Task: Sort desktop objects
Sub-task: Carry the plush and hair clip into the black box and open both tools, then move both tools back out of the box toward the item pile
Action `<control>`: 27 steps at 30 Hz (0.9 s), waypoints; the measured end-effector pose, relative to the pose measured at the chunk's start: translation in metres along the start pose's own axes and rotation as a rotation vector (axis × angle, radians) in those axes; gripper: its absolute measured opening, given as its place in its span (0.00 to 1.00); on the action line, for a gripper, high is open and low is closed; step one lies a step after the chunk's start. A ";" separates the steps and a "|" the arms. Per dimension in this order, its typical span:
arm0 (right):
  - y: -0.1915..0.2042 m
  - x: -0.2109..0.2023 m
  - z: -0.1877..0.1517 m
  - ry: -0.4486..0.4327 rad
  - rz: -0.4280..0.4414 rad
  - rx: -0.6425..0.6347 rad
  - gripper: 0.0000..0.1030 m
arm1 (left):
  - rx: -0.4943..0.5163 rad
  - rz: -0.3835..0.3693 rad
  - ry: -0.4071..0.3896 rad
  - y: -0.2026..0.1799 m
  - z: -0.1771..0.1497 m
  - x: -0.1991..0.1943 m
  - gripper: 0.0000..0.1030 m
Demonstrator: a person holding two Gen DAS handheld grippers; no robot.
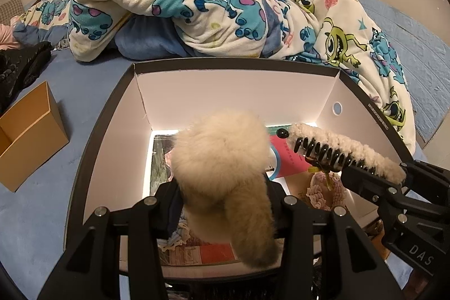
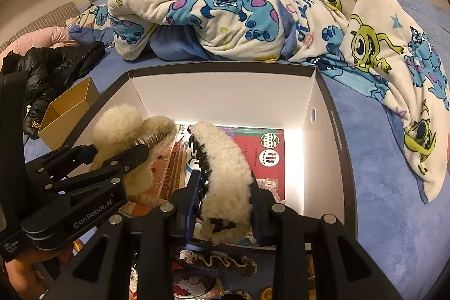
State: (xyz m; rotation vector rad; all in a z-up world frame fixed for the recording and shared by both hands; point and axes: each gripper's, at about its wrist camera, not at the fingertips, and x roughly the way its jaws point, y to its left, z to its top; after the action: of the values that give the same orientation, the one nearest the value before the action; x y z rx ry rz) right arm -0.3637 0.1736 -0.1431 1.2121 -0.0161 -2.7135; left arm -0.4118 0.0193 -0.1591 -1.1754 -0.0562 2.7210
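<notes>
Gripping fluffy claw clip (image 2: pixel 225 182) inside right tongs (image 2: pixel 225 204).

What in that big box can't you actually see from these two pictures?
- Left wrist view: the box floor's middle, behind the fluffy pompom in the left gripper.
- Right wrist view: the floor under the fleecy hair claw in the right gripper.
- Both views: the near wall, behind gripper frames.
- Printed cards: text too small.

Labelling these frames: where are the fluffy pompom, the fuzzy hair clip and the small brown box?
Pompom (image 1: pixel 219 148), left wrist view, fluffy top.
Hair clip (image 2: pixel 227 165), right wrist view, fuzzy back.
Brown box (image 1: pixel 31 128), left wrist view, side wall.
</notes>
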 end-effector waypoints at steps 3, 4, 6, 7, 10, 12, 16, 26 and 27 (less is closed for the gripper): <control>0.000 0.001 0.000 0.000 -0.006 -0.002 0.30 | 0.001 0.019 -0.005 0.000 0.001 0.000 0.50; -0.001 0.001 0.001 -0.003 -0.006 0.000 0.30 | 0.007 0.037 -0.015 -0.001 0.001 -0.001 0.53; -0.001 0.001 0.001 -0.007 -0.009 -0.003 0.31 | 0.019 0.053 -0.028 -0.002 0.001 -0.002 0.69; -0.001 0.002 0.001 -0.007 -0.007 -0.001 0.32 | 0.022 0.055 -0.031 -0.003 0.001 -0.003 0.72; 0.000 0.002 0.001 -0.008 -0.027 -0.008 0.41 | 0.026 0.076 -0.037 -0.003 0.002 -0.005 0.78; -0.001 0.003 0.001 -0.009 -0.026 -0.003 0.44 | 0.024 0.100 -0.047 -0.002 0.004 -0.007 0.83; 0.000 -0.001 0.001 -0.030 -0.019 0.003 0.72 | -0.002 0.120 -0.063 0.003 0.008 -0.012 0.89; 0.005 -0.017 0.012 -0.079 -0.046 0.000 0.78 | -0.019 0.098 -0.080 0.010 0.010 -0.026 0.94; 0.006 -0.019 0.013 -0.083 -0.047 0.000 0.79 | -0.020 0.098 -0.081 0.010 0.010 -0.027 0.95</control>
State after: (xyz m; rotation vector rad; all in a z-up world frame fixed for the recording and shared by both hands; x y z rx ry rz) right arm -0.3601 0.1701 -0.1201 1.1123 0.0023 -2.8027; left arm -0.4025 0.0051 -0.1339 -1.1011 -0.0378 2.8592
